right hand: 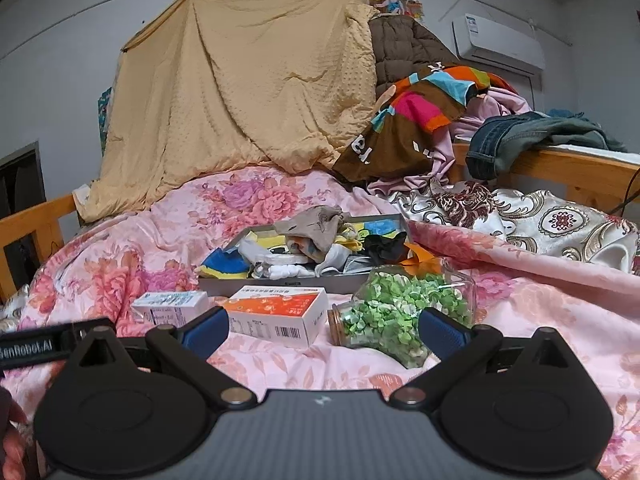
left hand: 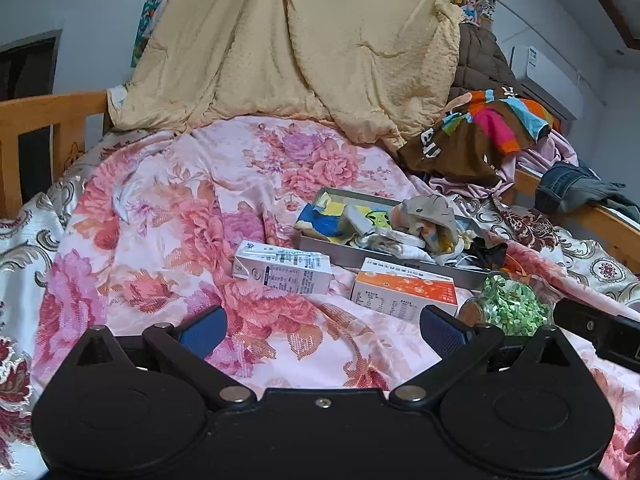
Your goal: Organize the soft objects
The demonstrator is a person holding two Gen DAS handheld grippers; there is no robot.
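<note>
Socks and other small cloth pieces are lying heaped in a shallow grey tray on the bed, with a blue-and-yellow piece hanging over the tray's left rim and a black piece sitting toward its right end. The tray is resting on a pink floral quilt. Just in front of its near edge, a white carton and an orange-and-white box are lying side by side, apart from each other. A glass jar of green bits is lying on its side to the right of the orange box, near the tray's right corner.

The left hand-held gripper is hovering over bare quilt short of the carton, its blue fingers standing wide apart and gripping nothing. The right hand-held gripper is likewise spread wide and empty, with the orange box and the jar showing between its fingers.

Open quilt is extending to the left of the tray. Clothes are piling up at the right, along the wooden bed rail.
</note>
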